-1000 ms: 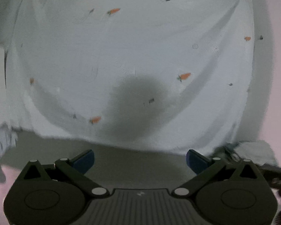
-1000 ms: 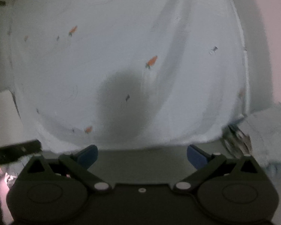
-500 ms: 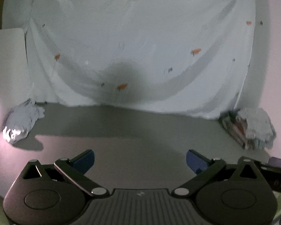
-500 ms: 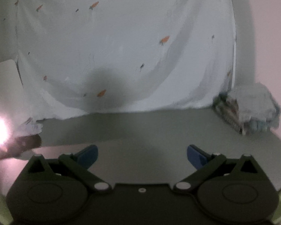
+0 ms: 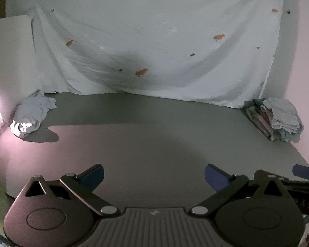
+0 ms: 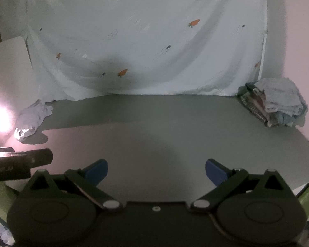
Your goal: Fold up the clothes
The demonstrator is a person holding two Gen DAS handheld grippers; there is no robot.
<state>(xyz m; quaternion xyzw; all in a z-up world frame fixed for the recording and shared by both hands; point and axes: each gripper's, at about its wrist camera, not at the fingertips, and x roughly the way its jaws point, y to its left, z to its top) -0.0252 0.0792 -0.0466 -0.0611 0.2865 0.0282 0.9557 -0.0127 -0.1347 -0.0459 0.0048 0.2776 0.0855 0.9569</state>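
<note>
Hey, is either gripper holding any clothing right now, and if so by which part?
Nothing is held: the left gripper and the right gripper are both open above the table.

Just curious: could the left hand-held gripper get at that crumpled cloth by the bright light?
Probably yes: the left hand-held gripper is open and only bare table lies between it and the crumpled cloth.

White carrot-print sheet [image 5: 164, 41], grey table [image 5: 154, 133]

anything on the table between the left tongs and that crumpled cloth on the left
Nothing visible. The left tongs are open over bare grey table, and the stretch up to the crumpled cloth at the far left holds only shadow. The folded stack sits off at the far right, out of the way.
</note>
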